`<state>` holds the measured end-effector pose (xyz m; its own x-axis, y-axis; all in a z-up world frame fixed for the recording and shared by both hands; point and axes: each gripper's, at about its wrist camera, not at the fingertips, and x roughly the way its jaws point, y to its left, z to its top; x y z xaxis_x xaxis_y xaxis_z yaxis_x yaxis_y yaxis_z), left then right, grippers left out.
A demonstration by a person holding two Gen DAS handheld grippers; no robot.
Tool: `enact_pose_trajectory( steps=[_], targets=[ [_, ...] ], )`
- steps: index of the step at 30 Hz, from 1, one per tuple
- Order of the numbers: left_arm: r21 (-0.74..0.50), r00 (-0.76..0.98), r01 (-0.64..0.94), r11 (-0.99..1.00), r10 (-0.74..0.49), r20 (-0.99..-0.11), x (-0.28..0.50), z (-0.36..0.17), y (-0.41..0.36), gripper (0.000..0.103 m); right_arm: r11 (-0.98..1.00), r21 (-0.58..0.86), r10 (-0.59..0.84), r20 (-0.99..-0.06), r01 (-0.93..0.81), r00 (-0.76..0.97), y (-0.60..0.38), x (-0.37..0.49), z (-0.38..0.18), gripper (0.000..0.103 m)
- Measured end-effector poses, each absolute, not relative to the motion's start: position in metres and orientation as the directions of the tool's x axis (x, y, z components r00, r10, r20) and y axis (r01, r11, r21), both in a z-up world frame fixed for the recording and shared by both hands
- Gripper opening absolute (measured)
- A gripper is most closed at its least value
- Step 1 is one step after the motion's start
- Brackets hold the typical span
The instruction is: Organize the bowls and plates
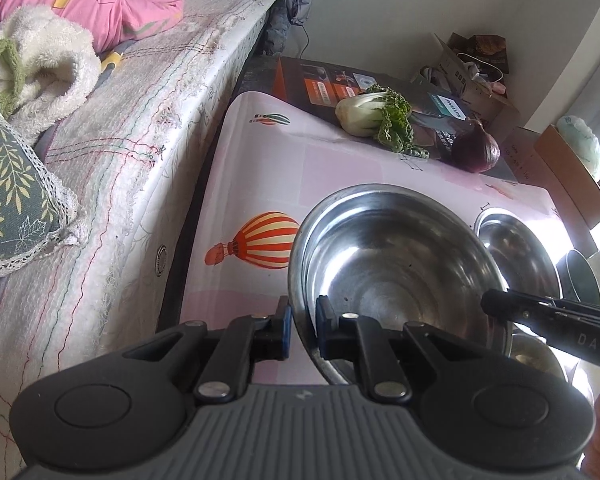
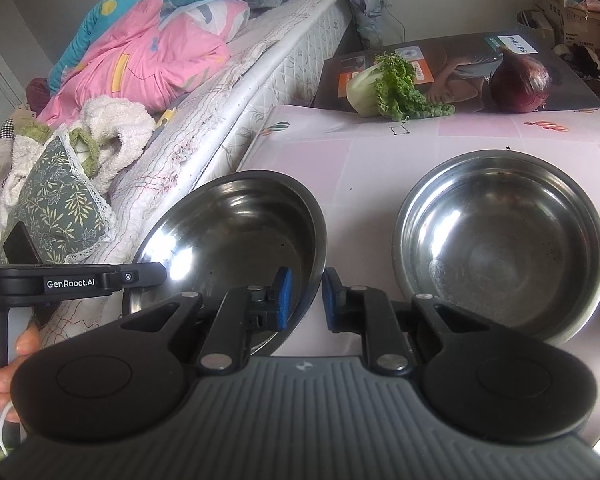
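Observation:
A large steel bowl (image 1: 396, 256) (image 2: 236, 224) hangs tilted a little above the pink balloon-print tabletop (image 1: 260, 168) (image 2: 364, 160), held from both sides. My left gripper (image 1: 302, 324) is shut on its left rim, blue pads on either side of the metal. My right gripper (image 2: 308, 300) is shut on the opposite rim. Each gripper also shows in the other's view, the right gripper (image 1: 490, 304) at the bowl's right edge and the left gripper (image 2: 160, 272) at its left edge. A second steel bowl (image 1: 516, 252) (image 2: 500, 248) rests on the table to the right.
A bok choy (image 1: 374, 116) (image 2: 388, 88) and a red onion (image 1: 476, 148) (image 2: 520, 80) lie on a flat printed box (image 2: 460, 68) at the back. A bed with a pink quilt (image 2: 140, 56) borders the table's left edge. A dark bowl (image 1: 580, 284) shows at far right.

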<state>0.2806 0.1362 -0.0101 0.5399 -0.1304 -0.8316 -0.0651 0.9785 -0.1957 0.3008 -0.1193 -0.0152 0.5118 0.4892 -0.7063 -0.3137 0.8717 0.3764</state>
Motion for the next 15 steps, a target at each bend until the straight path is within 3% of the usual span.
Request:
enact_pose_trajectory(
  steps=[15],
  targets=[
    [-0.181,0.583,0.038,0.983,-0.168,-0.795,0.279,0.031,0.077,0.014,0.887,0.382,0.459,-0.658,-0.26,0.597,-0.183,0.276,0.017,0.016]
  ],
)
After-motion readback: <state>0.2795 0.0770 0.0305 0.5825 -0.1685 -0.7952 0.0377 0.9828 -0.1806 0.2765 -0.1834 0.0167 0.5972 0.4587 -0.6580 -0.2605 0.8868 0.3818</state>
